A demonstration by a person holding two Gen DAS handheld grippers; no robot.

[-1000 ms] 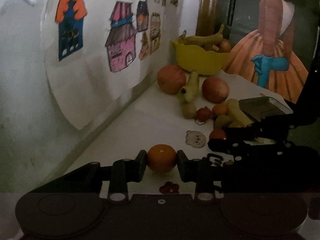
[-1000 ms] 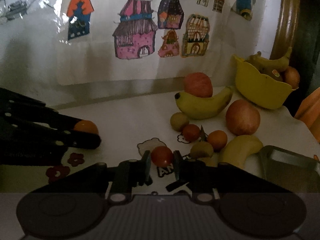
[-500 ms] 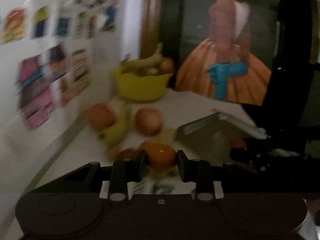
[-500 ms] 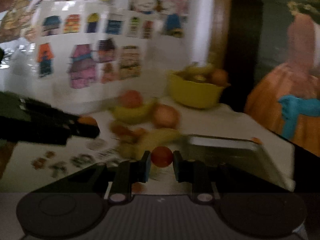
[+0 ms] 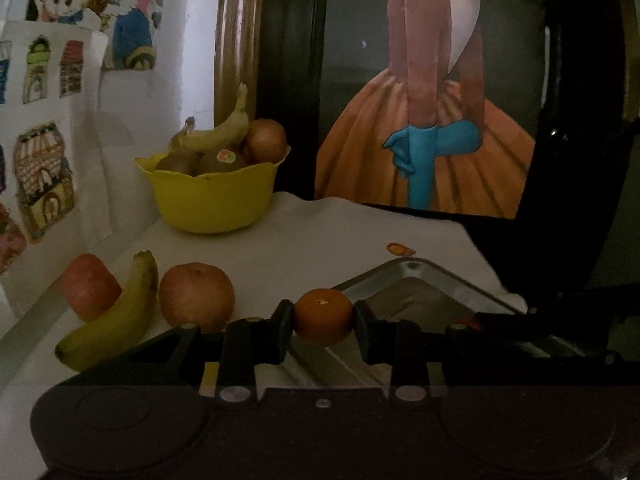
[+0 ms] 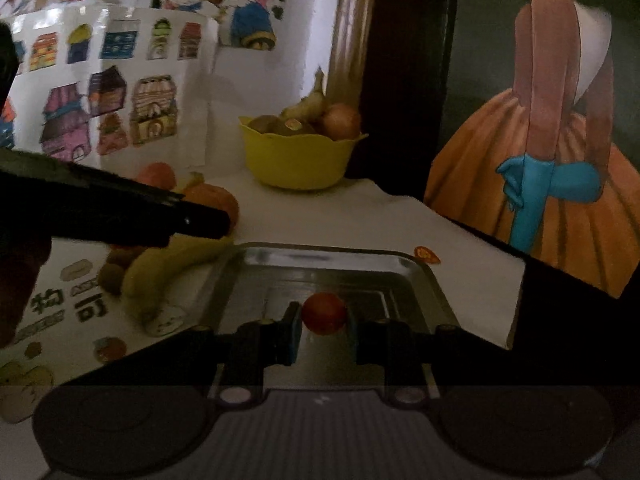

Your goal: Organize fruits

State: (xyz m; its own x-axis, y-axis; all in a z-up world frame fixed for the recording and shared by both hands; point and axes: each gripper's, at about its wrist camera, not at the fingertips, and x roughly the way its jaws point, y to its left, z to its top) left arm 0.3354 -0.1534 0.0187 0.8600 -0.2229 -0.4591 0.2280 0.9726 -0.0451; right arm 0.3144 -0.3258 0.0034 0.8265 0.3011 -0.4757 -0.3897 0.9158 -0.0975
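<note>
Left gripper (image 5: 323, 322) pinches a small round orange tangerine (image 5: 323, 314) between its pads, held above the near-left edge of a rectangular shiny metal tray (image 5: 436, 292). Right gripper (image 6: 324, 326) is clamped on a small red tomato-like fruit (image 6: 324, 313), poised over the same tray's inside (image 6: 280, 276). Left of the tray, on the white printed tablecloth (image 5: 320, 240): a yellow banana (image 5: 116, 320) between two reddish apples (image 5: 197, 295). Farther back by the wall, a yellow scalloped plastic bowl (image 5: 212, 196) holds bananas and round fruit.
</note>
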